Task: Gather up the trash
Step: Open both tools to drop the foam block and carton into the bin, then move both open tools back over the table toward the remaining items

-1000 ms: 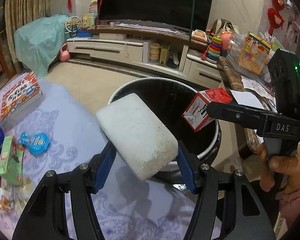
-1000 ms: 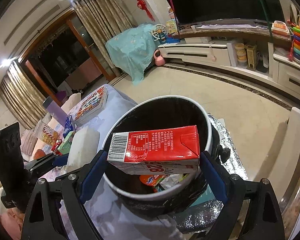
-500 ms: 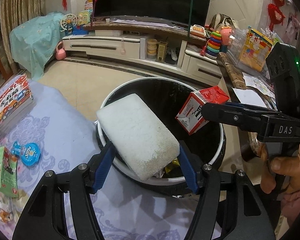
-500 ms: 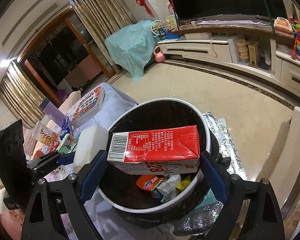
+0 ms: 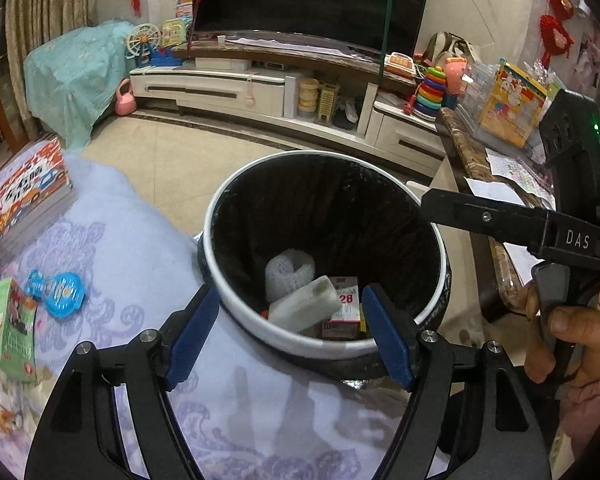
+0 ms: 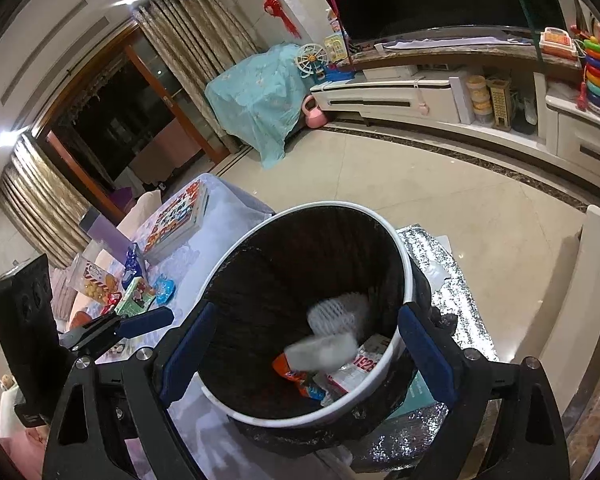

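A round bin [image 5: 442,240] with a white rim and black liner stands beside the cloth-covered table; it also shows in the right wrist view [image 6: 404,268]. Inside lie the white foam block [image 5: 306,308], the red-and-white carton [image 5: 346,308] and a white foam net [image 5: 290,272]. In the right wrist view the foam block [image 6: 324,350] is blurred, over the carton [image 6: 366,360]. My left gripper [image 5: 292,332] is open and empty above the bin's near rim. My right gripper [image 6: 304,354] is open and empty over the bin.
On the lilac tablecloth [image 5: 132,248] lie a picture book [image 5: 28,192], a blue packet [image 5: 58,292] and a green box [image 5: 10,328]. A TV cabinet [image 5: 236,88] with toys runs along the back. A marble-topped counter [image 5: 472,152] stands right of the bin.
Both grippers have opened. The foam block has dropped from the left gripper and the carton from the right gripper into the bin.
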